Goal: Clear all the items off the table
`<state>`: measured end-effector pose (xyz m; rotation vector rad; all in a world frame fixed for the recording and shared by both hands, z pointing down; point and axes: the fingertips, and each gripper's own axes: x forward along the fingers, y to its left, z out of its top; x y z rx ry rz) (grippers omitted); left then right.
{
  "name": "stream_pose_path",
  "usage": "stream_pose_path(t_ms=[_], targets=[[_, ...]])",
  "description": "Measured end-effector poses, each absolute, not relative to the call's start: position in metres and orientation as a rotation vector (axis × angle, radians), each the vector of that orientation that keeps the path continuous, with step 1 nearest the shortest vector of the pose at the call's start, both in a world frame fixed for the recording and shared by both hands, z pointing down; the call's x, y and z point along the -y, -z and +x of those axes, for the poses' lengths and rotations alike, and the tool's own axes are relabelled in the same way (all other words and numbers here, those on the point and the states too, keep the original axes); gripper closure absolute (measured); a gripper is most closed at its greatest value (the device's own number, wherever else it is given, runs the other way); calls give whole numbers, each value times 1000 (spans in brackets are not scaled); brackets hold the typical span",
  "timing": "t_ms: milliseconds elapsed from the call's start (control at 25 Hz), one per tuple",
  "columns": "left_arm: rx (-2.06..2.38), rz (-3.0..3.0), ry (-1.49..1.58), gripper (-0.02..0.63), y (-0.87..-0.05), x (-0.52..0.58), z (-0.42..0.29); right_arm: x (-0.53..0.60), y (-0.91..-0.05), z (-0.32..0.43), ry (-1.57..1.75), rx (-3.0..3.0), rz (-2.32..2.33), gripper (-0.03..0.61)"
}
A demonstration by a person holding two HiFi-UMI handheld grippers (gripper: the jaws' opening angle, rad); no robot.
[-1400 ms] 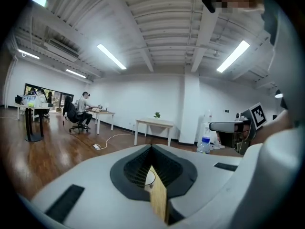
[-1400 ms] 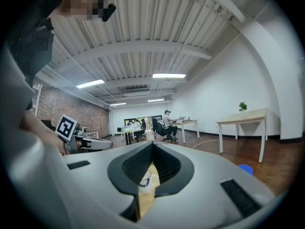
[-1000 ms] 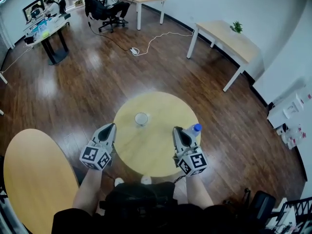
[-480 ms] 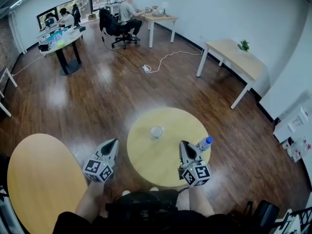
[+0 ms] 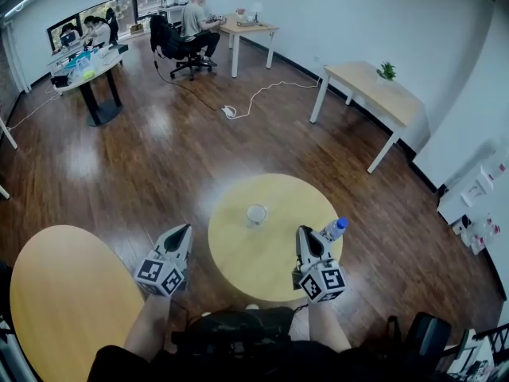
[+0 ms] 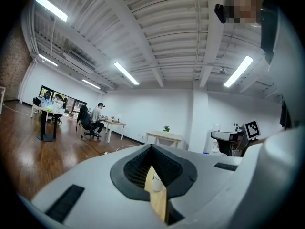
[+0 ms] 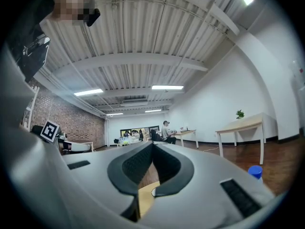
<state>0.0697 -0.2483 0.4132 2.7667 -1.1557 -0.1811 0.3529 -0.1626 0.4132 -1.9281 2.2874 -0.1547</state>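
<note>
A clear cup (image 5: 255,214) stands near the middle of the round desk (image 5: 246,259), lower centre of the frame, with a blue-capped bottle (image 5: 334,228) at its right edge, just beside the right tool (image 5: 305,233). That tool and the left tool (image 5: 184,231), just left of the desk, are both closed tight and empty.

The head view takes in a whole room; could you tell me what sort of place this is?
Probably an open-plan office or lab: a person seated at a desk, others at a cluttered table by the windows, and a power cable trailing across the wood floor.
</note>
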Motion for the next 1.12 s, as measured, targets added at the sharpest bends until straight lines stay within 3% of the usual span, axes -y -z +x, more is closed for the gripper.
stream_pose_path(t_ms=[1120], targets=[[1214,2784,279,617,-397,250,50,183,-403,325,77,-2366,-1907,575]])
